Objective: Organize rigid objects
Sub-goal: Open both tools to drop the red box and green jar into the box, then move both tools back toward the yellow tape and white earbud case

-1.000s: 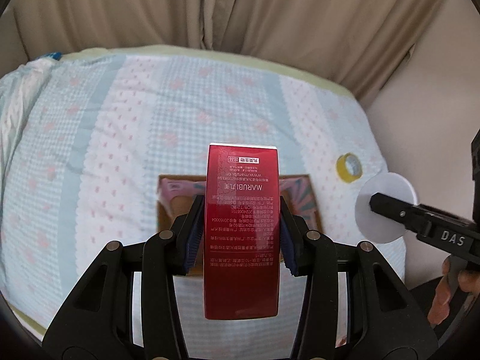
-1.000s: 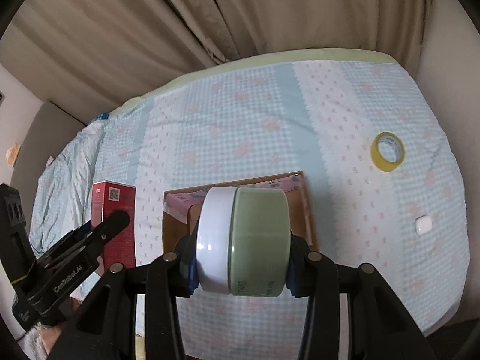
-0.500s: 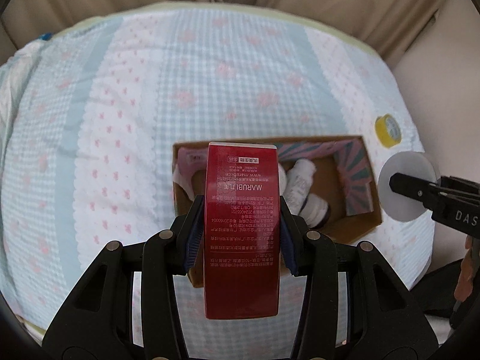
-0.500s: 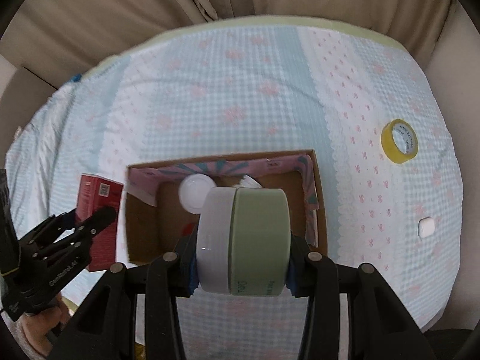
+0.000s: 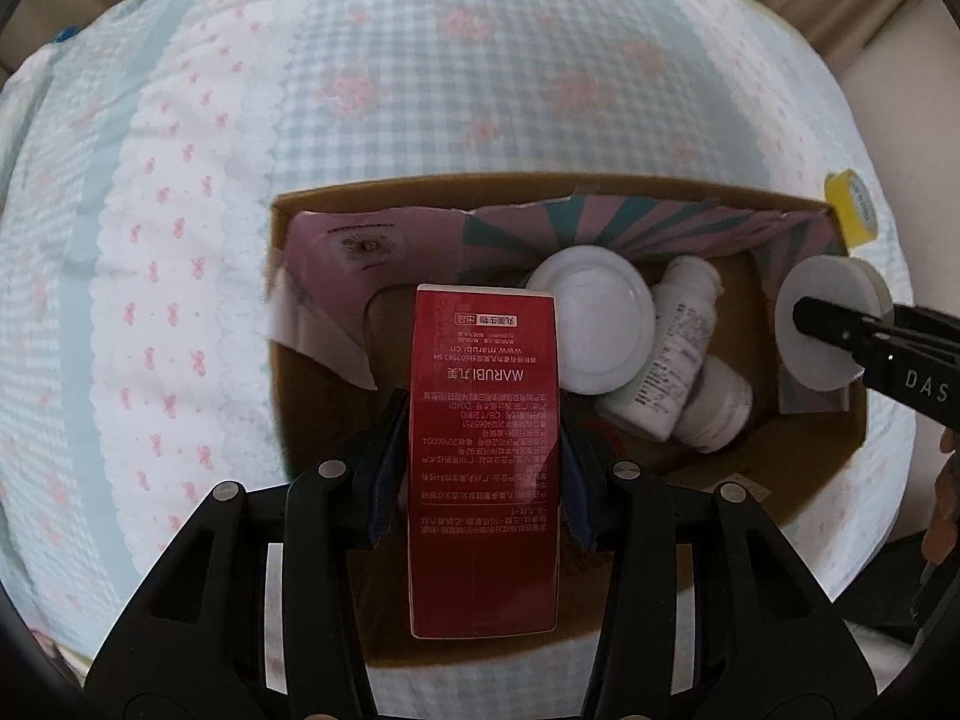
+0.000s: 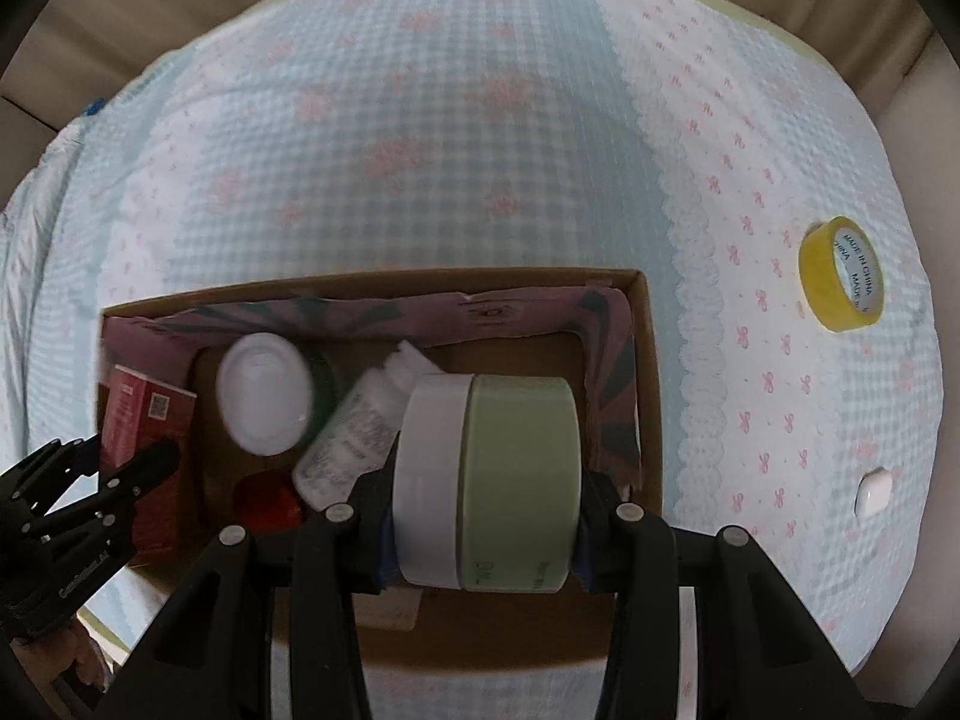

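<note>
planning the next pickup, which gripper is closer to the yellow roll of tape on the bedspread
Right. The right gripper, shut on the green jar with a white lid, is over the cardboard box's end nearest the yellow roll of tape. The left gripper, holding the red carton, is over the far end.

Left tongs and right tongs both clamped on loads, angled steeply downward.

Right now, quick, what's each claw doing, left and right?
Left claw: closed on the red Marubi carton, over the cardboard box.
Right claw: closed on the green jar with the white lid, over the same box.
</note>
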Motion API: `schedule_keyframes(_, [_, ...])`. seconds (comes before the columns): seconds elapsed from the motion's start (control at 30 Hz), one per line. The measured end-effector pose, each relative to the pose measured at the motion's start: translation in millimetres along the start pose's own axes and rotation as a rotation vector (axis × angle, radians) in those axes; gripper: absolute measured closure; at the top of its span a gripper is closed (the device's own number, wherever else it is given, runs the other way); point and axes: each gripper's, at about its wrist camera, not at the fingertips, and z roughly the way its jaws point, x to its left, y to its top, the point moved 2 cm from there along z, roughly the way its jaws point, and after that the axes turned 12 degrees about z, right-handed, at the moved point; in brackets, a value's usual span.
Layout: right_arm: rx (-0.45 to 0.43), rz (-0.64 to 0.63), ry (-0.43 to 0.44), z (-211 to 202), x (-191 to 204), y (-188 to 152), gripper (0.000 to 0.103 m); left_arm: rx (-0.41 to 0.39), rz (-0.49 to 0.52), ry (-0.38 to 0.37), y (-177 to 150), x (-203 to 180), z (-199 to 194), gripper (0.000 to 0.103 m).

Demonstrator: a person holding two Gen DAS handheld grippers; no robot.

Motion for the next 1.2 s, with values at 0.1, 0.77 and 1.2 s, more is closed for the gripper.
schedule_keyframes(0.1, [0.011, -0.010, -0.005, 9, 0, 3, 0.063, 0.021, 0.032, 0.024, 2, -5, 8, 0.062])
schedule_keyframes(0.77, [-0.079, -0.035, 0.083, -13, 6, 7, 0.000, -0.021, 0.033, 0.008, 4, -23, -11, 0.000])
schedule_keyframes(1.2, [-0.155, -0.021, 0.141, -80, 7, -19, 0.000, -0.109, -0.014, 0.010, -25, -29, -90, 0.000])
